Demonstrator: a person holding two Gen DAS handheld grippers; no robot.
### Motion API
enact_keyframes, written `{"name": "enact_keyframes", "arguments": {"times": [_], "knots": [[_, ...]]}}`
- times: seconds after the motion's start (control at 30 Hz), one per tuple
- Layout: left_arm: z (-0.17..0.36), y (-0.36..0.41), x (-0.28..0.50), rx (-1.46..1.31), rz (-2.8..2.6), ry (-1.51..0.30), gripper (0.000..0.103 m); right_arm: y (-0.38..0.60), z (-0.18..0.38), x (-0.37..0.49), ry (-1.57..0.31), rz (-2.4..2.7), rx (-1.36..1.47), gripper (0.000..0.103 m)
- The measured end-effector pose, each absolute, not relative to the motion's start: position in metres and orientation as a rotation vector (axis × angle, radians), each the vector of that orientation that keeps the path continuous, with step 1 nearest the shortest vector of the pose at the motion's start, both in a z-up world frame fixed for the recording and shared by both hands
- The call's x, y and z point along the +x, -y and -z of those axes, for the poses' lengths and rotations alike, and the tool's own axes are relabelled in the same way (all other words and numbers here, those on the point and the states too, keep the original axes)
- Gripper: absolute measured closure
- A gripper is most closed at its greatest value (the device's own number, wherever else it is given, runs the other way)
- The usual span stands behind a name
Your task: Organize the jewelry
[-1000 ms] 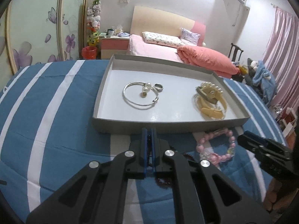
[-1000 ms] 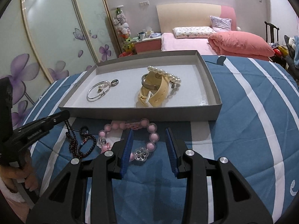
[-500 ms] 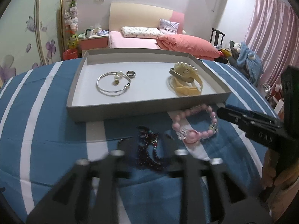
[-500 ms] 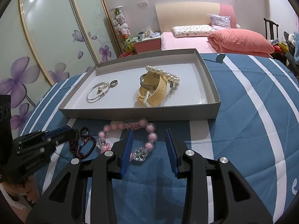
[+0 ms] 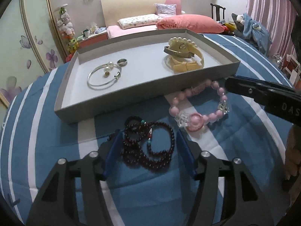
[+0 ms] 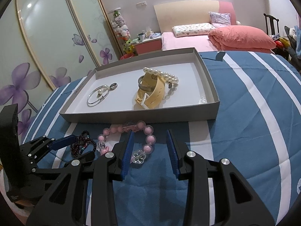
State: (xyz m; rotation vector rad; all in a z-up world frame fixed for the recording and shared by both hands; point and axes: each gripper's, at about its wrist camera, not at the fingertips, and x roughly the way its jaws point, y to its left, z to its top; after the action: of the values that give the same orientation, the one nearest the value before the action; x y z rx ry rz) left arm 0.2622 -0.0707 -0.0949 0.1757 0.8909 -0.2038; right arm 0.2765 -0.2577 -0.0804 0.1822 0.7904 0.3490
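Observation:
A grey tray [image 5: 120, 101] [image 6: 210, 86] on the blue striped cloth holds a silver bangle [image 5: 102, 77] [image 6: 96, 97], a ring [image 5: 122, 62] [image 6: 113, 85], a yellow watch [image 5: 185, 60] [image 6: 150, 96] and a pearl bracelet [image 5: 181, 41] [image 6: 161, 74]. In front of the tray lie a dark red bead string [image 5: 150, 145] [image 6: 81, 146] and a pink bead bracelet [image 5: 199, 107] [image 6: 144, 137]. My left gripper [image 5: 148, 137] is open, its fingers on either side of the dark beads. My right gripper [image 6: 150, 137] is open around the pink bracelet's right side.
The blue and white striped cloth [image 5: 37, 131] [image 6: 254, 113] covers the surface. A bed with pink bedding [image 5: 188, 21] [image 6: 242, 36], a nightstand [image 6: 148, 44] and a sliding wardrobe [image 6: 47, 37] stand behind. The right gripper's body [image 5: 263, 94] reaches in from the right of the left wrist view.
My left gripper opened from shut, drew back from the tray and now straddles the dark bead string. My right gripper stayed open and in place over the pink bracelet.

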Motion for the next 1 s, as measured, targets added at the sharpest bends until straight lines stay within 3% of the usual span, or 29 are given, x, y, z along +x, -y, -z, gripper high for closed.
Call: {"name": "enact_keyframes", "arguments": {"times": [0.07,0.1,0.23,0.27,0.67,1.0], "knots": [[0.094,0.073,0.263,0.179,0.220,-0.889,0.067,0.259,0.081,0.277,-0.793,-0.350,0.191,0.066],[0.094,0.074,0.262,0.186,0.214,-0.886,0.083,0.260,0.081,0.277,-0.794,-0.350,0.194,0.066],[0.091,0.065,0.265,0.138,0.214,-0.882,0.092,0.262,0.082,0.278,-0.798,-0.351,0.203,0.066],[0.089,0.059,0.265,0.116,0.209,-0.875,0.099,0.263,0.082,0.278,-0.797,-0.351,0.205,0.066],[0.067,-0.013,0.264,-0.212,0.228,-0.748,0.098,0.254,0.083,0.280,-0.820,-0.364,0.172,0.066],[0.067,0.027,0.258,-0.065,0.365,-0.774,0.096,0.251,0.086,0.281,-0.840,-0.366,0.153,0.066]]}}
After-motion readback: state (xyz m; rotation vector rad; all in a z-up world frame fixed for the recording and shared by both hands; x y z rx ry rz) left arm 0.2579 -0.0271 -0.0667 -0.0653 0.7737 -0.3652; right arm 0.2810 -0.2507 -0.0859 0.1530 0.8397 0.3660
